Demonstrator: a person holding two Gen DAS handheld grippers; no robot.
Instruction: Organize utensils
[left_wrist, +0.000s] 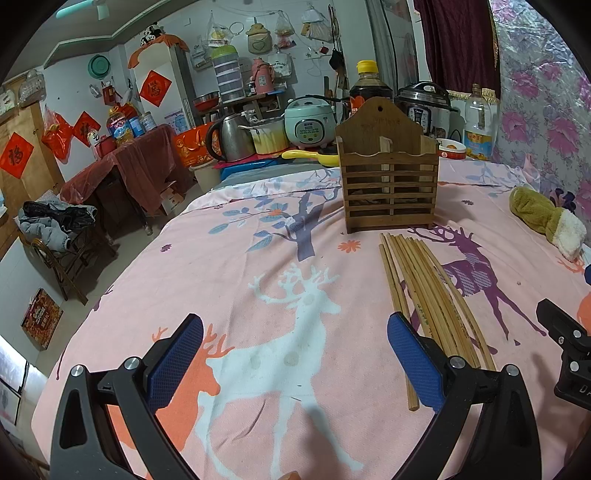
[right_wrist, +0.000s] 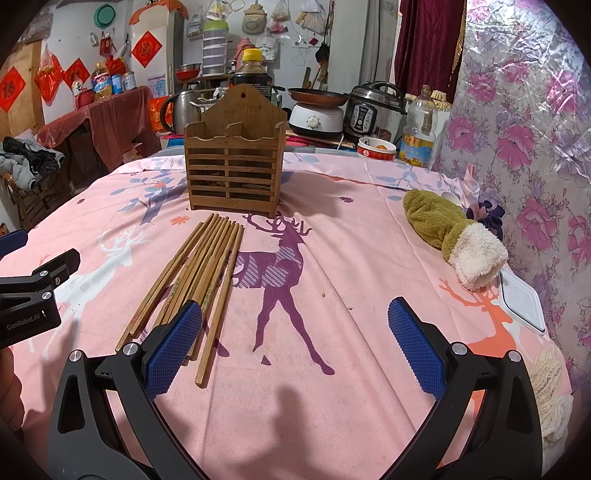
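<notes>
Several wooden chopsticks (left_wrist: 424, 295) lie in a loose bundle on the pink deer-print cloth (left_wrist: 258, 258), in front of a slatted wooden utensil holder (left_wrist: 388, 184) with two compartments. My left gripper (left_wrist: 295, 354) is open and empty, its right finger beside the near ends of the chopsticks. In the right wrist view the chopsticks (right_wrist: 199, 280) lie left of centre, the holder (right_wrist: 234, 166) stands behind them, and my right gripper (right_wrist: 295, 343) is open and empty, its left finger over the bundle's near ends.
A green and cream plush cloth (right_wrist: 450, 236) lies at the right, with a white lidded box (right_wrist: 522, 306) near it. Cookers, a kettle, oil bottles and a bowl (right_wrist: 376, 147) crowd the far edge. The other gripper's body shows at each view's side (left_wrist: 569, 350).
</notes>
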